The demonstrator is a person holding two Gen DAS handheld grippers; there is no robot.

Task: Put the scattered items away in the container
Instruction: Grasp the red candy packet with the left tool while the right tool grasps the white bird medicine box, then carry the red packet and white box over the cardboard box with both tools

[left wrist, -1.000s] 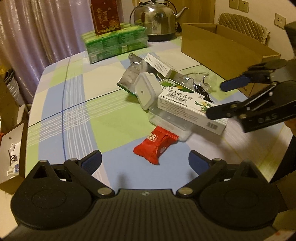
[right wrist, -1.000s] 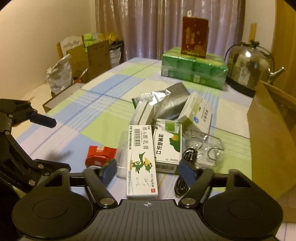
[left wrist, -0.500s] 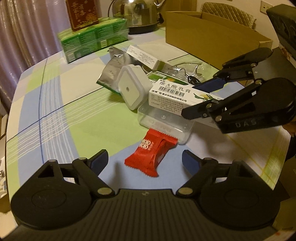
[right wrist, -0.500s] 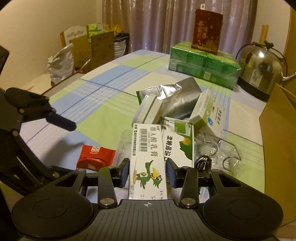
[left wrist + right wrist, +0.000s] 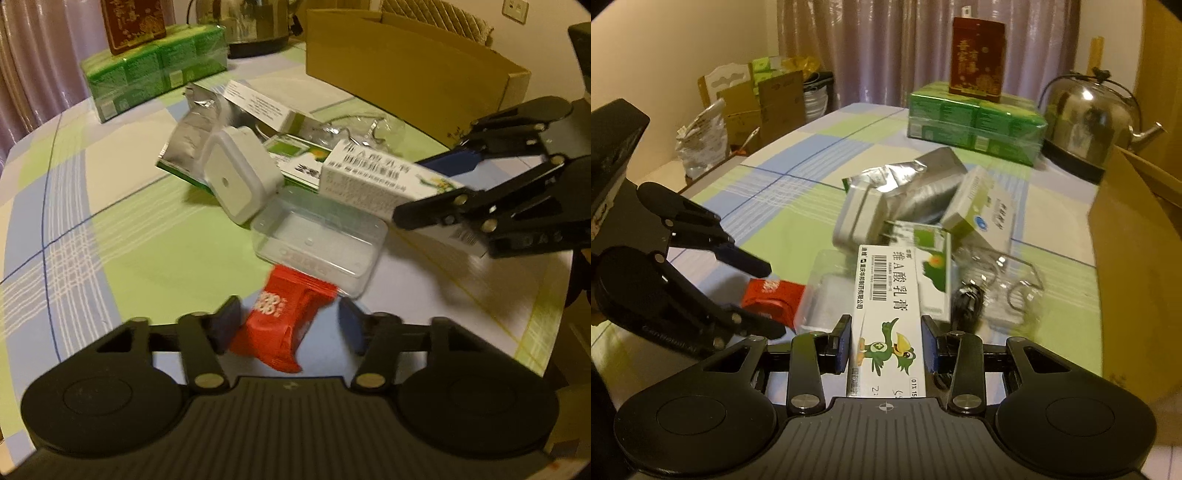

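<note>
Gripping the white ointment box by its long sides, the right gripper has its fingers closed against the carton, whose near end sits between the pads. Printing on the box reads 维A酸乳膏 beside a barcode, with a green cartoon bird below. The left gripper stands partly open, its fingers on either side of a red snack packet lying on the bench; the left pad is at the wrapper's edge, the right one apart from it. A clear plastic tray overlaps the packet's far end, under the ointment box. Beyond the tray lie a white square case, a silver foil pouch, other cartons and clear-framed glasses. Right of this clutter stands the cardboard box.
</note>
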